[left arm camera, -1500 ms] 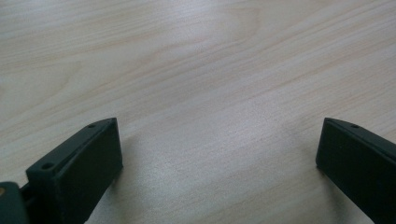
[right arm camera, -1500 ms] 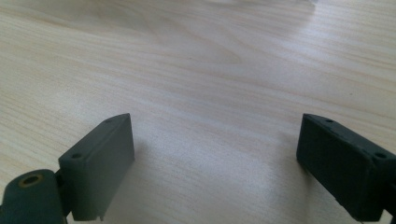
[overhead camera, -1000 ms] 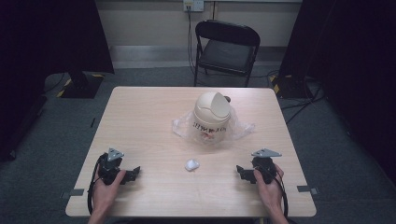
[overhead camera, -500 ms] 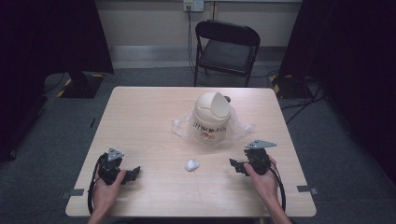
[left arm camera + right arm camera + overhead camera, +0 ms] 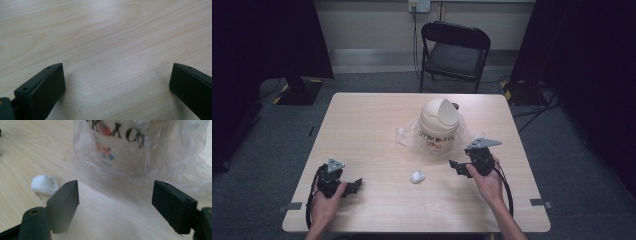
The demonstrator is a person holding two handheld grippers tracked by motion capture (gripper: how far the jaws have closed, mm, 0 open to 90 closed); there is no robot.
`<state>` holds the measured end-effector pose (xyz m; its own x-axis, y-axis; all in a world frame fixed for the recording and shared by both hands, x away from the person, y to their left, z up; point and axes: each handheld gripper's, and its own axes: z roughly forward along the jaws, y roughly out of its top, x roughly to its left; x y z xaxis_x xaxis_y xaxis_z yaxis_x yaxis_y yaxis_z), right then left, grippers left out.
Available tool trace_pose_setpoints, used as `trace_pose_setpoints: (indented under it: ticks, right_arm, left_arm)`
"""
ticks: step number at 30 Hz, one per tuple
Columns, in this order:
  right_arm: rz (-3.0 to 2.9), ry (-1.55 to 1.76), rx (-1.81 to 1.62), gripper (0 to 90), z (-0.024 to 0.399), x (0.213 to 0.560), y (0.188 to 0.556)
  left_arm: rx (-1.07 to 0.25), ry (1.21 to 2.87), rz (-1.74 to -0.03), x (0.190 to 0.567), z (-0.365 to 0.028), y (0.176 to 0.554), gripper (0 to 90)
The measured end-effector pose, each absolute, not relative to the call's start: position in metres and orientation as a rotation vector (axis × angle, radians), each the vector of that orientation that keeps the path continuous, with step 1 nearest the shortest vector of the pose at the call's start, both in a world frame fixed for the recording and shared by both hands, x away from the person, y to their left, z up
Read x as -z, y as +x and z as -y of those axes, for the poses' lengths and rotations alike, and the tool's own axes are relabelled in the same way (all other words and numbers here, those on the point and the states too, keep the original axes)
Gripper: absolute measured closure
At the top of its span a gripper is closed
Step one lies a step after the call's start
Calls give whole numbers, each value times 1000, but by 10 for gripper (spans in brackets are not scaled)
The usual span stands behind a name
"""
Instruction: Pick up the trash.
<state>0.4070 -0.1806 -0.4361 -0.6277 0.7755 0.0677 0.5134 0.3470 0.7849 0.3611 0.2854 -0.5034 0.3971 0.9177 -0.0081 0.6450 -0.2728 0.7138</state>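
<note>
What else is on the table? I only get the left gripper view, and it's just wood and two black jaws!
Observer: A cream bin with a swing lid stands near the middle of the table, with a clear plastic bag around its lower part.
Operator: Is there anything little I could grab?
Observer: Yes, a small white wad lies on the wood in front of the bin, between the two grippers.
Operator: Is the other gripper close to it?
Observer: The right gripper is just off the wad's right side. Its jaws are open and empty and face the bagged bin.
</note>
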Motion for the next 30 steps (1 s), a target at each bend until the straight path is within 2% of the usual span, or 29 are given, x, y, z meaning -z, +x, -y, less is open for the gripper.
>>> trace_pose_setpoints:
  ticks: [13,19,21,30]
  right_arm:
    - [-2306,1016,-1193,219,157,398,434]
    - [-2286,967,-1201,188,149,378,447]
    - [-2281,960,-1211,158,147,374,452]
    - [-2290,921,-1209,140,130,374,473]
  left_arm:
    - [-549,2018,-1330,503,-285,361,0]
    - [-549,2018,-1330,503,-285,361,0]
    - [-549,2018,-1331,503,-285,361,0]
    - [-549,2018,-1330,503,-285,361,0]
